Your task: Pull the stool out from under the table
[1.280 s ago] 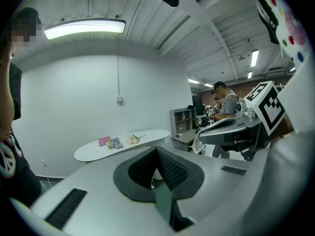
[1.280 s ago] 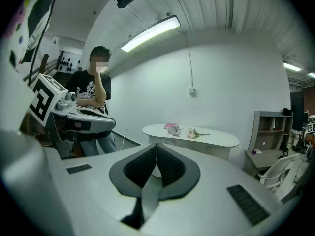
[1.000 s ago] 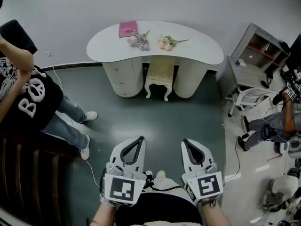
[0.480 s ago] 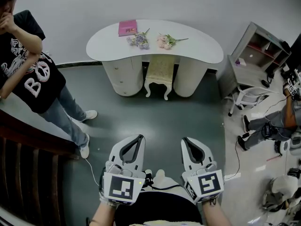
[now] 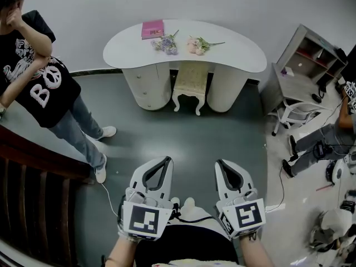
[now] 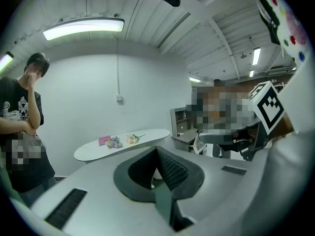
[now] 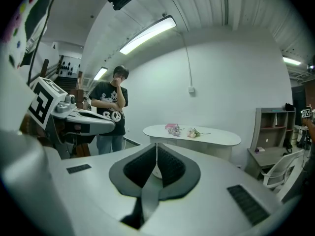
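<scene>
Nothing is done yet: the stool (image 5: 189, 85) sits tucked under the far table (image 5: 239, 57), between its pedestals. The left gripper (image 5: 164, 163) and right gripper (image 5: 220, 165) hang near, well apart from it, jaws together and empty. Approach, grip and pull are all left.

The table (image 5: 245, 57) is showing a smooth white top with a soft sheen, and the stool (image 5: 191, 78) tucked under it is wearing a pale, textured cloth seat over glossy white legs. The dark grey floor (image 5: 189, 141) is gleaming faintly and looking smooth, while the left gripper (image 5: 166, 161) and right gripper (image 5: 219, 163) are looking like matt white plastic, their dark pads (image 7: 170, 167) finely ribbed.
</scene>
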Motion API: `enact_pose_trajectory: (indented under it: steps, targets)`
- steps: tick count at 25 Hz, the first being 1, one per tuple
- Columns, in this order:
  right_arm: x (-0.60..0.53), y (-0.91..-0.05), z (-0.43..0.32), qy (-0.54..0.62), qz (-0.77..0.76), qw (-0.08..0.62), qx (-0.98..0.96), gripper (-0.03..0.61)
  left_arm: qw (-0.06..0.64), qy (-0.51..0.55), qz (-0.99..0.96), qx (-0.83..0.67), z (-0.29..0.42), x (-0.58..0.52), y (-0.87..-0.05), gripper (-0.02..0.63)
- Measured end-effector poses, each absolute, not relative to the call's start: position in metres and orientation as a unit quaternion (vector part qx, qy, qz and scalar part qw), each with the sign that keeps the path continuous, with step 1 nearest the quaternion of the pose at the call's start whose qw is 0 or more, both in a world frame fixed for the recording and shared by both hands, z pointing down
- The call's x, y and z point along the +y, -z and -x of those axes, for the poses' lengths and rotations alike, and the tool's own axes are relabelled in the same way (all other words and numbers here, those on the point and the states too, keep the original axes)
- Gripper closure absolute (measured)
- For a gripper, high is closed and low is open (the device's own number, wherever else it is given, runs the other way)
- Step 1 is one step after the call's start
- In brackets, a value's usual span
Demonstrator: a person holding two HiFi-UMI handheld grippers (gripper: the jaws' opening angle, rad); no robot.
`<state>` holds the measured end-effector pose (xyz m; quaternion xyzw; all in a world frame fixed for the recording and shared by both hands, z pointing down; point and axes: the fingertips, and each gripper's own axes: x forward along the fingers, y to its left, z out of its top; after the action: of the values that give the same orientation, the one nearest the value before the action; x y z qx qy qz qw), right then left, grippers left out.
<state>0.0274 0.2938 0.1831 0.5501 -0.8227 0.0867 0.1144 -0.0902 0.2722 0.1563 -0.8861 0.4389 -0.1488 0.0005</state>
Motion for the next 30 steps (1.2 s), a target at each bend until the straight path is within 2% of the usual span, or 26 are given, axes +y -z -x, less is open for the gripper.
enact_pose_trajectory:
  steps: [10, 30]
  targets:
    - [0.296, -0.185, -0.031, -0.066, -0.508, 0.133, -0.848, 0.545, 0.005, 0.168, 0.877, 0.45, 0.077, 0.277, -0.16, 0.597]
    - [0.306, -0.184, -0.057, -0.032, -0.514, 0.129, -0.848, 0.543, 0.016, 0.128, 0.865, 0.484, 0.062, 0.29, -0.15, 0.597]
